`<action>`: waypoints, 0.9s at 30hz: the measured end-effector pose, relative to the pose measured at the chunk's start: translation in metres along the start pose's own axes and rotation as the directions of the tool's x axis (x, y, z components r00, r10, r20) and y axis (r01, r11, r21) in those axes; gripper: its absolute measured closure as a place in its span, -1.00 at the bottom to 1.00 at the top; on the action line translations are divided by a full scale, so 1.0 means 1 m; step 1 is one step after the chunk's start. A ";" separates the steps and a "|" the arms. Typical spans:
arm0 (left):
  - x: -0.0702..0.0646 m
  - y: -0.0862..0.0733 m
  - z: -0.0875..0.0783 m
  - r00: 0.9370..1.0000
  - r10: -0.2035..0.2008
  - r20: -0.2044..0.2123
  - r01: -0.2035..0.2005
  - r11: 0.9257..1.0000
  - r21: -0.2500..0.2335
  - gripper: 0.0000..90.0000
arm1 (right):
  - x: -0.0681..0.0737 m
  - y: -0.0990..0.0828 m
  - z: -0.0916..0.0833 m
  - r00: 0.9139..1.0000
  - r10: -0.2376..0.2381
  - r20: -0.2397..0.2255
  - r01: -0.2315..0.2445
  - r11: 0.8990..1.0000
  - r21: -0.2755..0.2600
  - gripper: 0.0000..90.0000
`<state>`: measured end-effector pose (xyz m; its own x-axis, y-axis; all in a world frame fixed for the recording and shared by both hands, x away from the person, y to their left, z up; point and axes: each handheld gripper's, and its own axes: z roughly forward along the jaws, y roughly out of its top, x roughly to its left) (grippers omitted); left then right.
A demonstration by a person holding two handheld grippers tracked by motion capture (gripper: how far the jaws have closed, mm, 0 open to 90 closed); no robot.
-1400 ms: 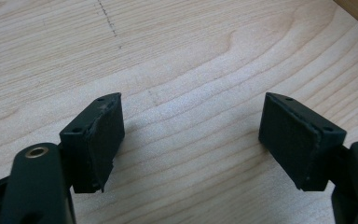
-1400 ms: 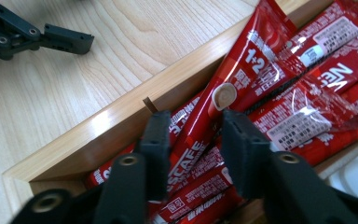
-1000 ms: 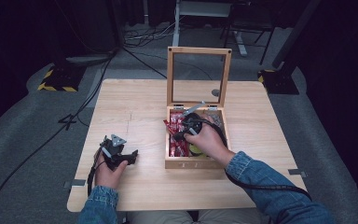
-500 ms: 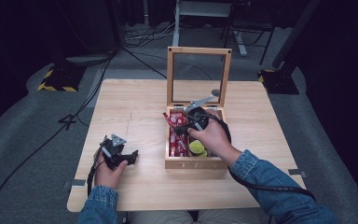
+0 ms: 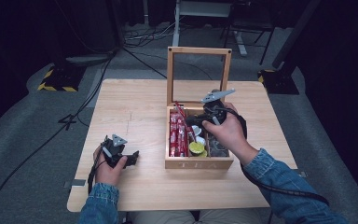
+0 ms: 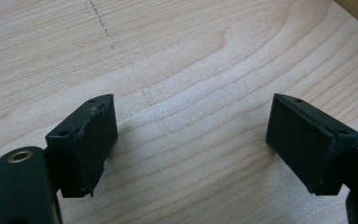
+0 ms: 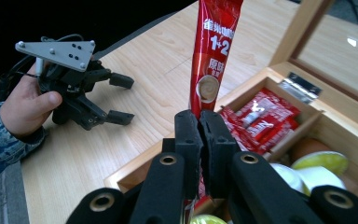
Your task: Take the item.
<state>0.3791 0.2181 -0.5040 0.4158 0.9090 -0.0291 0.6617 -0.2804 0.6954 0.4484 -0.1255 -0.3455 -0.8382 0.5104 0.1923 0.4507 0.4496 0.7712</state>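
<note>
**Red sachet pinched over the tea box; left fingers empty**

My left gripper (image 5: 131, 157) rests low on the table (image 5: 135, 112), near its left front corner, well apart from the box. Its fingers (image 6: 93, 140) have just been opening and stand wide, with bare wood between them and nothing held.

To the right, the wooden tea box (image 5: 199, 163) sits mid-table, lid upright. Its left compartment holds red sachets (image 5: 177, 135); round pods lie in the middle one.

My right gripper (image 7: 199, 122) hangs above the box. Its fingers are pressed tight on one red coffee sachet (image 7: 213, 56), which stands upright above them, gripped at its lower end.
</note>
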 end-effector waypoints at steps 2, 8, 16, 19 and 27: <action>0.000 0.000 0.000 1.000 0.000 0.000 0.000 1.000 -0.002 -0.63 | -0.003 -0.002 -0.007 1.000 0.003 0.012 -0.003 1.000 -0.010 0.92; 0.001 0.000 0.000 1.000 0.002 0.000 -0.002 1.000 0.002 -0.65 | -0.014 -0.006 -0.030 0.999 0.012 0.042 -0.011 0.999 -0.034 0.92; 0.001 0.000 0.000 1.000 0.002 0.000 -0.002 1.000 0.002 -0.65 | -0.030 -0.012 -0.059 0.996 0.029 0.089 -0.024 0.998 -0.060 0.92; 0.001 0.000 0.000 1.000 0.003 0.000 -0.003 1.000 0.002 -0.65 | -0.038 -0.016 -0.069 0.993 0.038 0.111 -0.031 0.997 -0.068 0.92; 0.001 0.001 0.001 1.000 0.004 0.005 -0.004 1.000 0.005 -0.66 | -0.062 -0.029 -0.094 0.982 0.068 0.175 -0.053 0.995 -0.087 0.92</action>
<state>0.3806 0.2189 -0.5040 0.4215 0.9063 -0.0300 0.6634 -0.2856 0.6916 0.4583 -0.2386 -0.3227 -0.7388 0.6603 0.1350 0.4662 0.3560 0.8099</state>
